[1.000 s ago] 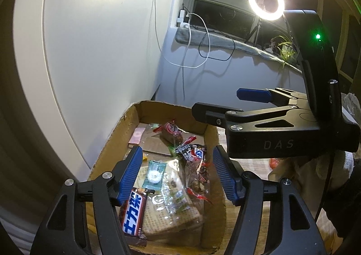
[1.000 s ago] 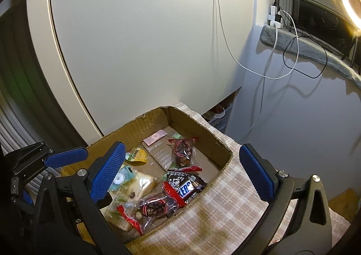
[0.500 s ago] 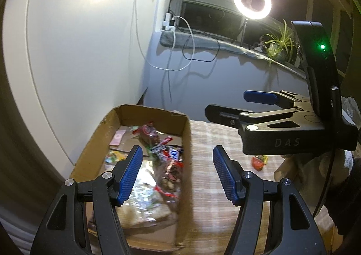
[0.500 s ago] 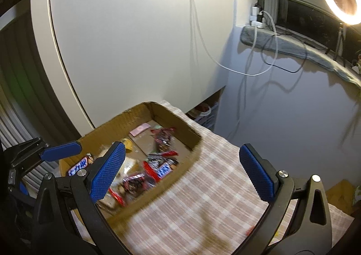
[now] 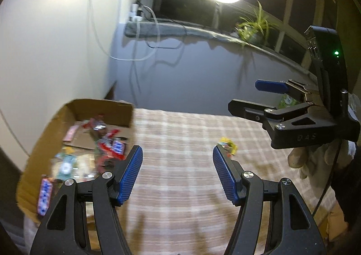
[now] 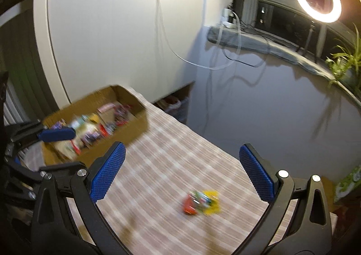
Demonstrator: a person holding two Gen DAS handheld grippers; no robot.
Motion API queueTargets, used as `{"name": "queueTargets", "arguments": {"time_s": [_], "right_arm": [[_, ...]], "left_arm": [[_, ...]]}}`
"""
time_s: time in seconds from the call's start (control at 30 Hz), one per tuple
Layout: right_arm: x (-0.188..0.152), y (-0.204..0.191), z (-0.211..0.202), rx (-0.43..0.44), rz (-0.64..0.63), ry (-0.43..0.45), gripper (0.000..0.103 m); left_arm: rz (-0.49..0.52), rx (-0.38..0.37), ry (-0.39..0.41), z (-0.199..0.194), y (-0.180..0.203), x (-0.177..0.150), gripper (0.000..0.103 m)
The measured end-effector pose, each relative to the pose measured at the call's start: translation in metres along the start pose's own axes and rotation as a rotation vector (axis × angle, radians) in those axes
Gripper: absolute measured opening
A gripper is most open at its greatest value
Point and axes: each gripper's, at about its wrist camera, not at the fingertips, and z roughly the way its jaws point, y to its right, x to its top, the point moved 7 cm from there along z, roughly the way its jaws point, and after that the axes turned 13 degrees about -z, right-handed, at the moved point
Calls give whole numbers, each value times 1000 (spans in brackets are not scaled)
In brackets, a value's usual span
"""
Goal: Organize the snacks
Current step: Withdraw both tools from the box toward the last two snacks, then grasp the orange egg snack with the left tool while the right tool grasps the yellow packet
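Roughly: 1 cardboard box w/ many blurred snacks, 1 loose snack packet on checked cloth, well apart from box. Left gripper & right gripper both tilted down, jaws wide apart, nothing held; gloved hand under right one.
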Motion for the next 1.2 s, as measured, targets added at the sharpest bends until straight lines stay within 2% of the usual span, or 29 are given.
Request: {"name": "queueTargets", "arguments": {"time_s": [0.17,0.3,0.47,0.57,0.63,0.73,0.87,1.13,1.2], "right_arm": [[-36,31,0,-2,15,-53,103],[-67,42,7,46,16,-100,102],[-97,44,24,98,-22,-163,85],[-111,42,35,147,-34,-192,73],[-117,40,43,168,-48,-209,63],[-127,38,55,204,-50,-229,55],[-136,38,64,228,-52,-240,55],[-138,37,73,249,-81,-251,45],[-139,38,75,253,-82,-253,45]], "left_arm": [[55,-32,-64,23,29,-14,64],[93,-55,-117,45,48,-21,58],[152,-64,-172,73,69,-31,57],[179,-65,-214,91,77,-37,50],[175,-67,-244,106,79,-39,48],[182,-54,-264,120,80,-41,47],[208,-39,-283,136,82,-43,46],[257,-14,-295,151,82,-48,41],[266,-12,-301,154,82,-50,35]]}}
